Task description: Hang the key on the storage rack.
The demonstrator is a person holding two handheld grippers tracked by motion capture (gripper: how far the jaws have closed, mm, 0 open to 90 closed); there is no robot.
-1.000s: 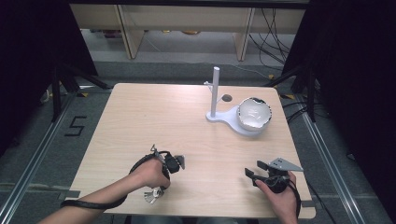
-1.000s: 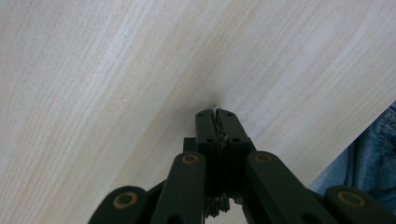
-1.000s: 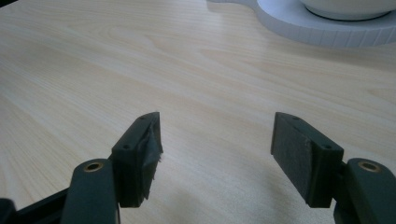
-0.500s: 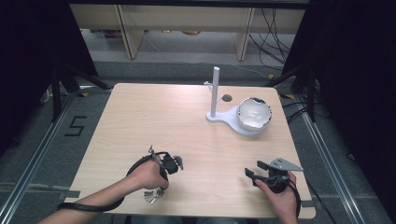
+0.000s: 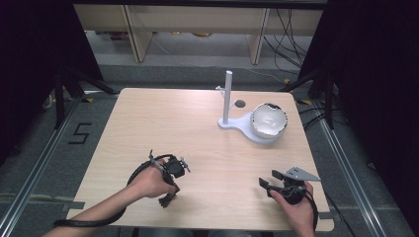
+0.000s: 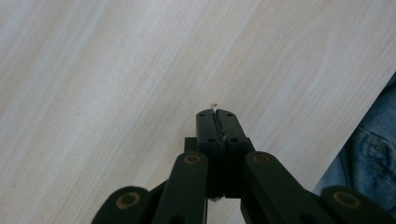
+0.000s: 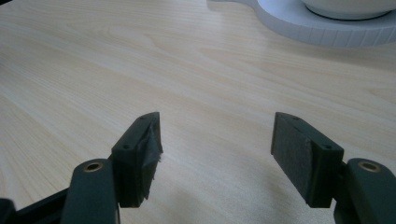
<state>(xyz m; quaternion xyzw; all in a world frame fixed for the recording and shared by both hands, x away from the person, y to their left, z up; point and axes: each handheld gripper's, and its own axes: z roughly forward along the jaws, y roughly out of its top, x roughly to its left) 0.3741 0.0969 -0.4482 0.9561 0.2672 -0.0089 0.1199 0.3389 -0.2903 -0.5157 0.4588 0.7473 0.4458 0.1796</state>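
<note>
My left gripper [image 5: 166, 199] lies near the table's front left, its jaws pointing back toward the person. In the left gripper view its jaws [image 6: 216, 122] are pressed shut; a tiny pale sliver shows at their tip, too small to identify. Low over the bare wood near the front right edge, my right gripper [image 5: 269, 179] stands open with nothing between its fingers [image 7: 217, 144]. A white bowl [image 5: 269, 120] with a dark patterned rim rests on a white stand's base [image 5: 247, 132] at the back right. The stand's thin post [image 5: 228, 96] rises beside the bowl.
The stand's round base [image 7: 322, 27] and the bowl's underside [image 7: 348, 4] lie ahead of the right gripper. A small dark hole [image 5: 240, 103] marks the table behind the post. The table's near edge and blue jeans [image 6: 373, 158] are close to the left gripper.
The left hand has shifted slightly left and turned a little; the pale bit by its jaws earlier now looks dark. The right gripper has not moved.
</note>
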